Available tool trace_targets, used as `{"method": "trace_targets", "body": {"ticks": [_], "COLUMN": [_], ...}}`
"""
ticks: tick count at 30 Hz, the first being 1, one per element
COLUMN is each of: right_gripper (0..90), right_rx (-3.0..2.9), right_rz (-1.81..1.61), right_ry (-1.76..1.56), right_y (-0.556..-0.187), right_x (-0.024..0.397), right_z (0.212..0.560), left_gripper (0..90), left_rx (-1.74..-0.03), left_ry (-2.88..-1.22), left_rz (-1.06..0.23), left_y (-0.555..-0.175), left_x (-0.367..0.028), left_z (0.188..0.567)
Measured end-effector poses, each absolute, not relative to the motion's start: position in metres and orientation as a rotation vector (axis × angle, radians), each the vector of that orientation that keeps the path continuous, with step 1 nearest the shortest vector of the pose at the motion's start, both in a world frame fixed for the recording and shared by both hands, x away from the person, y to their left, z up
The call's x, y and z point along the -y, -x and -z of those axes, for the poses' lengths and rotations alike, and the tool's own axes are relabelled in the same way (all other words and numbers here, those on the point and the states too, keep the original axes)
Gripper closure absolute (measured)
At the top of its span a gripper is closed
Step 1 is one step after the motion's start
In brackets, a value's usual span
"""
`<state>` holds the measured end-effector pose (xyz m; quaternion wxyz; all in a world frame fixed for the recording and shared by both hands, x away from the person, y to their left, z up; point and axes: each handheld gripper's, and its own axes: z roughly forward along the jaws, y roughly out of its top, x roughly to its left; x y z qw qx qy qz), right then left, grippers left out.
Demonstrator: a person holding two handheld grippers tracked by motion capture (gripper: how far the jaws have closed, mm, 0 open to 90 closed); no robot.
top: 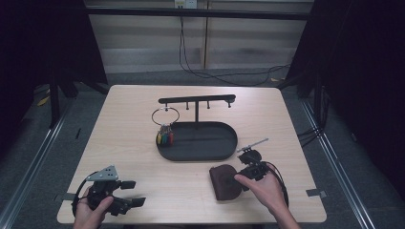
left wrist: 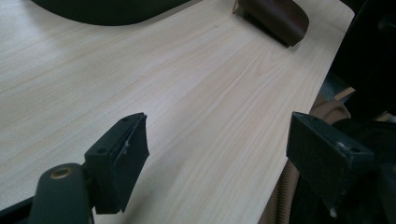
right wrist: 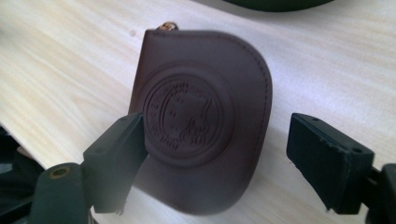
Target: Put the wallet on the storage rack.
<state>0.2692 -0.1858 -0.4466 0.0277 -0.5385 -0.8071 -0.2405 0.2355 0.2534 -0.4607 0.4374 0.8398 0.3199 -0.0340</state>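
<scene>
A dark brown leather pouch [top: 224,182] with a round embossed crest lies flat on the wooden table near its front edge. In the right gripper view the pouch [right wrist: 201,116] sits just under my right gripper [right wrist: 217,135], whose jaws stand wide on either side of it without pressing on it. From above, the right gripper [top: 237,182] points left at the pouch's right edge. My left gripper [top: 134,193] rests at the front left corner, open over bare wood [left wrist: 217,135]. Far off in the left gripper view lies the pouch [left wrist: 275,16].
A black oval tray [top: 224,151] with a T-shaped hanger rail [top: 197,100] stands mid-table. A key ring with coloured keys [top: 165,136] hangs from the rail's left hook, over the tray's left rim. The table's front edge runs close to both hands.
</scene>
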Motion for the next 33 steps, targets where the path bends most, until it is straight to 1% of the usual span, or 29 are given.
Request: {"method": "trace_targets", "body": {"ticks": [5,11,17,19,24,27,33], "right_gripper": [18.6,17.5,17.4,15.9,16.7,21.4,23.7], "right_rx": [2.458,2.419,2.422,2.45,2.41,2.377,2.366], "right_rz": [0.644,0.513,0.516,0.517,0.543,0.574,0.562], "right_ry": [1.682,1.688,1.686,1.665,1.651,1.632,1.629], "right_y": [-0.282,-0.291,-0.295,-0.294,-0.297,-0.299,-0.301], "right_x": [0.177,0.172,0.168,0.165,0.163,0.16,0.157], "right_z": [0.446,0.455,0.46,0.461,0.466,0.468,0.468], "left_gripper": [20.7,20.7,20.6,20.5,20.5,20.5,20.5], "left_rx": [-0.79,-0.793,-0.804,-0.811,-0.812,-0.81,-0.809], "left_ry": [-2.079,-2.086,-2.08,-2.08,-2.08,-2.079,-2.076], "left_rz": [0.097,0.1,0.093,0.092,0.101,0.099,0.098], "left_y": [-0.235,-0.236,-0.236,-0.237,-0.237,-0.238,-0.237], "left_x": [-0.256,-0.258,-0.258,-0.259,-0.259,-0.259,-0.261], "left_z": [0.46,0.46,0.46,0.46,0.461,0.461,0.46]}}
